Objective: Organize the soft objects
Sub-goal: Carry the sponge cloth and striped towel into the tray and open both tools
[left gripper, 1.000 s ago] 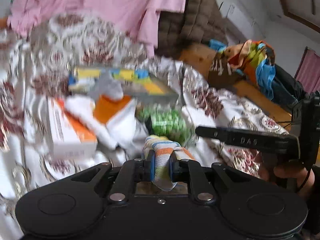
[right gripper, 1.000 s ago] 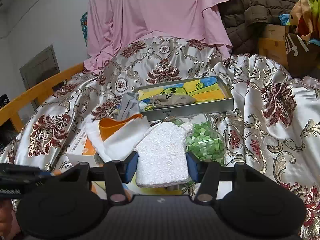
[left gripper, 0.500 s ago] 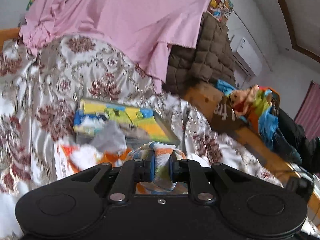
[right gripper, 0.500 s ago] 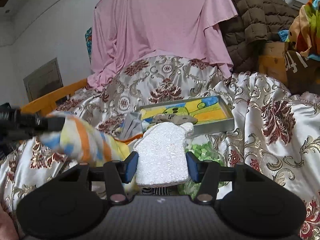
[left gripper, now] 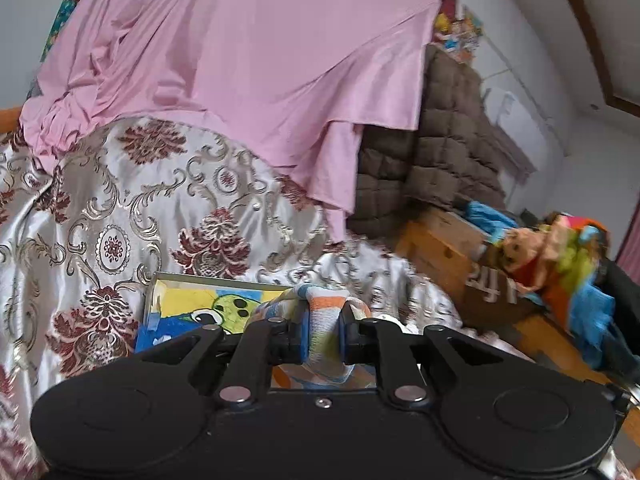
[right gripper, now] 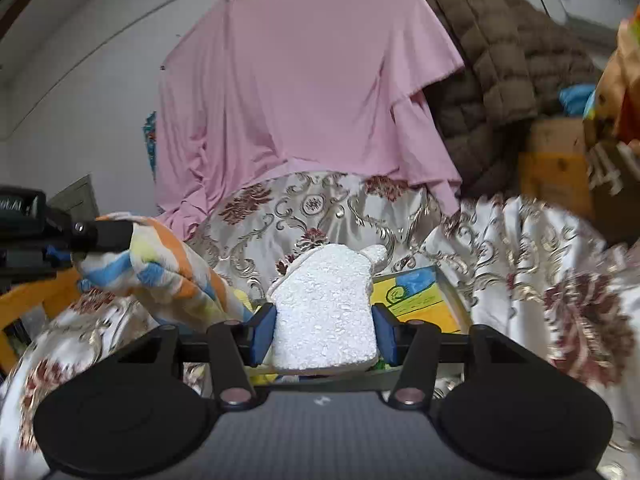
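Both tools are held nearly level above the bed. The left tool (left gripper: 323, 338) pinches a striped cloth (left gripper: 326, 320), drooping; the right tool (right gripper: 325, 334) grips a white nubbly mitt (right gripper: 325, 312) upright, over the tray (right gripper: 416, 300).

Ahead of us the open air above the cream satin bedspread with maroon floral print (right gripper: 320, 208) gives clear passage. The hanging pink cloth (left gripper: 248, 80) closes off the far side. To the right, the brown quilted jacket (left gripper: 436, 152) and wooden bed frame (left gripper: 436, 248) block travel. Below, the shallow grey tray with a yellow-and-blue picture lining (right gripper: 416, 300) occupies the bedspread.
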Available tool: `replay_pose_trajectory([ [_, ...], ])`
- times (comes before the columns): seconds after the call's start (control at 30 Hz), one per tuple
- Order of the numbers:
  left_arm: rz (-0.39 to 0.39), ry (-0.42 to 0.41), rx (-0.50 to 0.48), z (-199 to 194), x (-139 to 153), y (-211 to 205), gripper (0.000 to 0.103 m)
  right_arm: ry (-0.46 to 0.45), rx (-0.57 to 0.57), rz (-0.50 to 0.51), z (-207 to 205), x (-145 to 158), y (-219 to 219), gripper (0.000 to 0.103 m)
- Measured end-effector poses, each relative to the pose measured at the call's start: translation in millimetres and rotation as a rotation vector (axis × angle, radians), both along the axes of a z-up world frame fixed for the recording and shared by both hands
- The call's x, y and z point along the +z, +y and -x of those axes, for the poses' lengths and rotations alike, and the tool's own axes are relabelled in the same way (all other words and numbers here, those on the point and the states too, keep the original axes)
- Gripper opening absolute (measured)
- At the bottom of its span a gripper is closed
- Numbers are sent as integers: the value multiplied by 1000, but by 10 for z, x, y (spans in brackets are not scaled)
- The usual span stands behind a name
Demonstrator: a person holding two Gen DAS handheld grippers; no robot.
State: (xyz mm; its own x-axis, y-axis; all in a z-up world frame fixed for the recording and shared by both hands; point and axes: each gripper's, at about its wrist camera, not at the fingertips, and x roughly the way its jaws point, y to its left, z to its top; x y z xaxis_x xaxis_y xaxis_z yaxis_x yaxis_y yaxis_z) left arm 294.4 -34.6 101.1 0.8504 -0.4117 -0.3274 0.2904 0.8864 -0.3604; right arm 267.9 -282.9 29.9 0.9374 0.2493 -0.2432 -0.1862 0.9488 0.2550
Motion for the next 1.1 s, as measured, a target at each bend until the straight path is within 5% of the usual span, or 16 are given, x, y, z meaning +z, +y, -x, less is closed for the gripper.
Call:
replay_pose_trajectory([
  [0.4, 26, 114, 87, -1315, -569, -281, 15, 154, -30, -48, -1023, -341, -202, 56],
  [0.73, -33, 256, 95, -1514, -1132, -290, 16, 251, -70, -31, -1366, -472, -282, 56],
  [1.1, -101, 405, 117, -1583, -1370, -238, 20, 332, -54, -45, -1449, -572, -207, 57],
])
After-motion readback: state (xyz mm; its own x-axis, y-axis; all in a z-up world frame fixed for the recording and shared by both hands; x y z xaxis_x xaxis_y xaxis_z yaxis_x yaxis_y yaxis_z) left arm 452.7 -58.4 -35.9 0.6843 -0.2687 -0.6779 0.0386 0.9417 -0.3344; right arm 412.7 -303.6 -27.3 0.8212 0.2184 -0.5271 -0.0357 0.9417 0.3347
